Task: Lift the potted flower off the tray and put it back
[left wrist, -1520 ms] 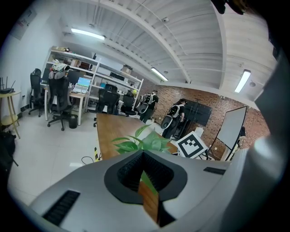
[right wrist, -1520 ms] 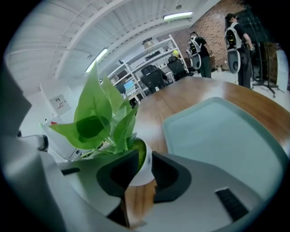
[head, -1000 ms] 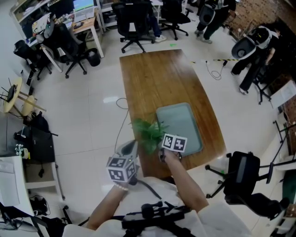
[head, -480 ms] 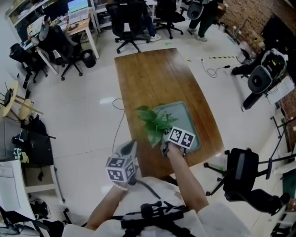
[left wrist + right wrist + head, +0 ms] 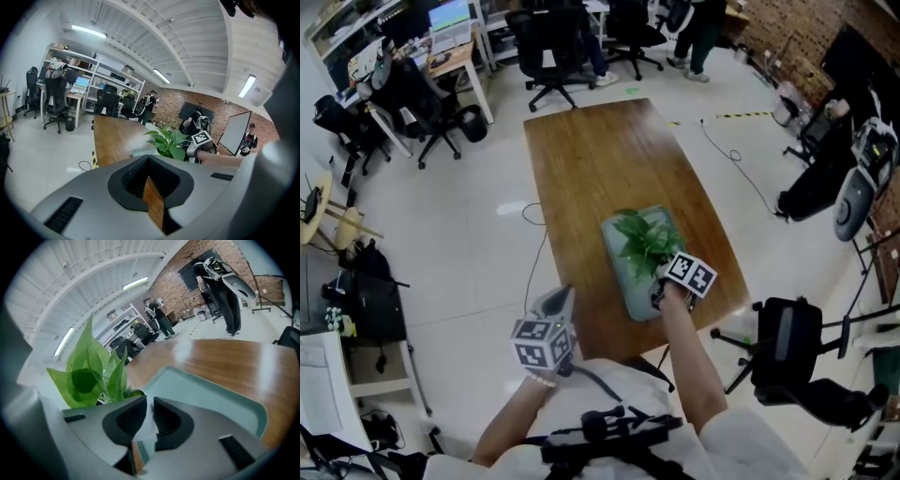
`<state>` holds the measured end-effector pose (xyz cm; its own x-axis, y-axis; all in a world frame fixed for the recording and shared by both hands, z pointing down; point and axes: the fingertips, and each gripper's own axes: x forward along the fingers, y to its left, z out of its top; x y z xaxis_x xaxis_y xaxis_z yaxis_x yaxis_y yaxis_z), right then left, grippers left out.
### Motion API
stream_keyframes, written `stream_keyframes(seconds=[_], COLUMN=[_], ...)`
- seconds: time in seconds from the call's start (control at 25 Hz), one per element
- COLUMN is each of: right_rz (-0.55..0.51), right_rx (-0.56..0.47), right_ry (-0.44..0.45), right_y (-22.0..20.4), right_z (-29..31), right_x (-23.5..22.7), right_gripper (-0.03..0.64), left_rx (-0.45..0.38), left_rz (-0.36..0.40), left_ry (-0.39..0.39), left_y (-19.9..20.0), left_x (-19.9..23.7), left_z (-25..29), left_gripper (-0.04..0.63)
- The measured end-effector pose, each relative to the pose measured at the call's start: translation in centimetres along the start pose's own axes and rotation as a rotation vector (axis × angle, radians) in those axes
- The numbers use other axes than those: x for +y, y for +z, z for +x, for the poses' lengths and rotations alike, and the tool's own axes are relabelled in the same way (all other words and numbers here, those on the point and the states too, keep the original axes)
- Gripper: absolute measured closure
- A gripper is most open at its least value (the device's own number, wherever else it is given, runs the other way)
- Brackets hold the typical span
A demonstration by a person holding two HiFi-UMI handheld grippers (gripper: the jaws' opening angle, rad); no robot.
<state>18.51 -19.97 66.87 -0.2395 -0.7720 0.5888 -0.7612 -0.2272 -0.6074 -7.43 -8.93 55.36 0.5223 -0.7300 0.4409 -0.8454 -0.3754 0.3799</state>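
Observation:
The potted flower (image 5: pixel 644 241) has broad green leaves (image 5: pixel 90 372) that hide its pot from the head camera. It hangs over the grey-green tray (image 5: pixel 627 282) near the wooden table's front right corner. I cannot tell whether the pot rests on the tray (image 5: pixel 213 392). My right gripper (image 5: pixel 662 275) comes at it from the front. Its jaws (image 5: pixel 150 405) are shut on the pot's pale rim (image 5: pixel 134 392). My left gripper (image 5: pixel 562 297) stays off the table's front left edge, shut with nothing in it (image 5: pixel 148 159). It faces the plant (image 5: pixel 169 142).
The long wooden table (image 5: pixel 600 159) stretches away bare beyond the tray. Black office chairs (image 5: pixel 551 45) stand at its far end, and another chair (image 5: pixel 788 349) is close on the right. A cable (image 5: pixel 534 217) lies on the white floor to the left.
My right gripper has carried the plant rightward from the table's front left edge to above the tray. The left gripper has stayed put.

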Motion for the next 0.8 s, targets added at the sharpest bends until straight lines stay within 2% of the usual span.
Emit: stream_keyframes(seconds=[0.32, 0.8], right_rz=[0.048, 0.092], right_rx=[-0.002, -0.009], right_ry=[-0.042, -0.042], right_y=[-0.5, -0.7], right_z=[0.0, -0.3], right_x=[-2.9, -3.5], right_gripper=[0.566, 0.550], left_rx=[0.016, 0.016], left_rz=[0.010, 0.006], left_ry=[-0.009, -0.007], left_y=[-0.2, -0.2], left_x=[-0.5, -0.3], left_z=[0.4, 0.0], left_gripper=[0.600, 0.600])
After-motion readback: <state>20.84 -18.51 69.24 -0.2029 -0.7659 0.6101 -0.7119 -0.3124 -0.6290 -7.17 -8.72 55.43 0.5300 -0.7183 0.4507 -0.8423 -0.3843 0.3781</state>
